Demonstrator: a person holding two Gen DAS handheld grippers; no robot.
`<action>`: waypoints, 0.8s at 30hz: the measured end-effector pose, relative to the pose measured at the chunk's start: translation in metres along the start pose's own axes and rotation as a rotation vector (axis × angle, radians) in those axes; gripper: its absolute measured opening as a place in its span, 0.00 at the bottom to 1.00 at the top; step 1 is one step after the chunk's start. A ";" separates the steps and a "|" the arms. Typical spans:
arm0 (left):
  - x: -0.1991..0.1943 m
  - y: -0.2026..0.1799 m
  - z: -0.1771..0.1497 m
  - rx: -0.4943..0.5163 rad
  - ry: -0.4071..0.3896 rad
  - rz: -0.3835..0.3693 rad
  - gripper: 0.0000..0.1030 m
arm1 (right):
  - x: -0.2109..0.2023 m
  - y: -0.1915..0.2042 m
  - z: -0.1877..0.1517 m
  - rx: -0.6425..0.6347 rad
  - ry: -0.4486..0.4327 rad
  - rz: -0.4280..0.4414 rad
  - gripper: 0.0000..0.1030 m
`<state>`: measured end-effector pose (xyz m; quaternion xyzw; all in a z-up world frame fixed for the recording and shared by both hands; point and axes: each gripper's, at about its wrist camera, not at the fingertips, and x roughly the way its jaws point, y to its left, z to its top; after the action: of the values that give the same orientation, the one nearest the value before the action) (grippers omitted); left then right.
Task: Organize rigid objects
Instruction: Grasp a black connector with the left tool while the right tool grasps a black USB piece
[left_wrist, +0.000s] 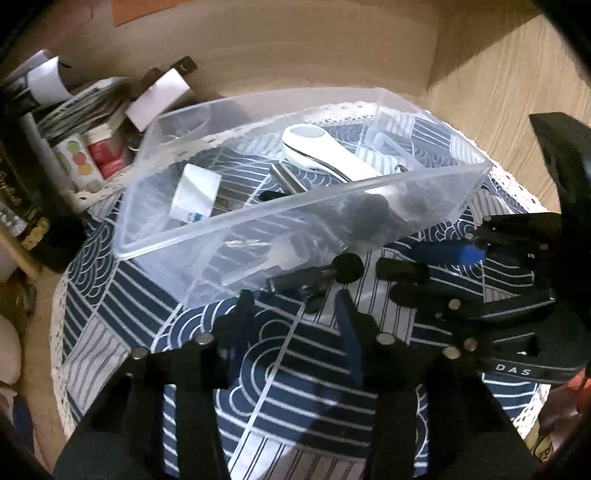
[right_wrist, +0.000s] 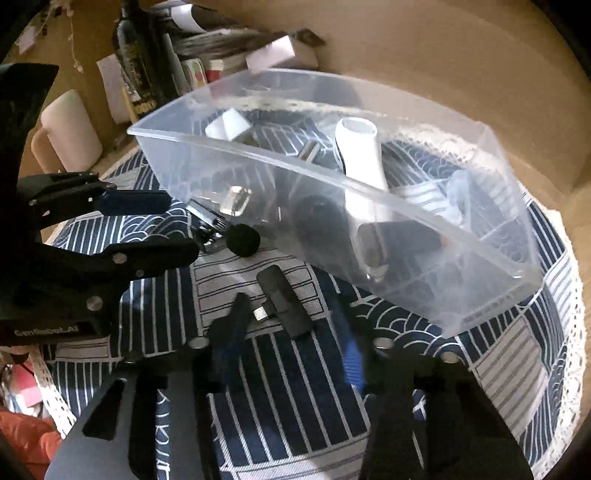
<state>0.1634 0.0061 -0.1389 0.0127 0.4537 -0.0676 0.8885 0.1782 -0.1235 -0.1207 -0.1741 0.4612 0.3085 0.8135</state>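
Right wrist view: right gripper, jaws apart, is hovering around a black adapter lying on the patterned cloth. Left gripper is sitting spread open at left. Farther off, the clear bin is holding a white handheld device.

Both hand-held grippers open, empty.

"DAS" on right gripper; blurry "GenRobot.AI" on left gripper.

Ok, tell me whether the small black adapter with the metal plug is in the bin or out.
Out: the black adapter lies on the patterned cloth before the clear bin.
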 end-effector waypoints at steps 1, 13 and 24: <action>0.002 0.000 0.001 -0.001 0.006 -0.007 0.30 | 0.000 -0.001 0.000 0.002 -0.002 0.001 0.30; -0.022 -0.003 -0.008 -0.006 -0.050 -0.018 0.09 | -0.034 0.000 -0.006 0.016 -0.118 -0.047 0.30; -0.067 0.003 -0.010 -0.043 -0.143 -0.015 0.09 | -0.083 -0.002 -0.006 0.043 -0.239 -0.070 0.30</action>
<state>0.1166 0.0170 -0.0907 -0.0149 0.3905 -0.0650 0.9182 0.1439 -0.1568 -0.0525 -0.1348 0.3611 0.2885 0.8765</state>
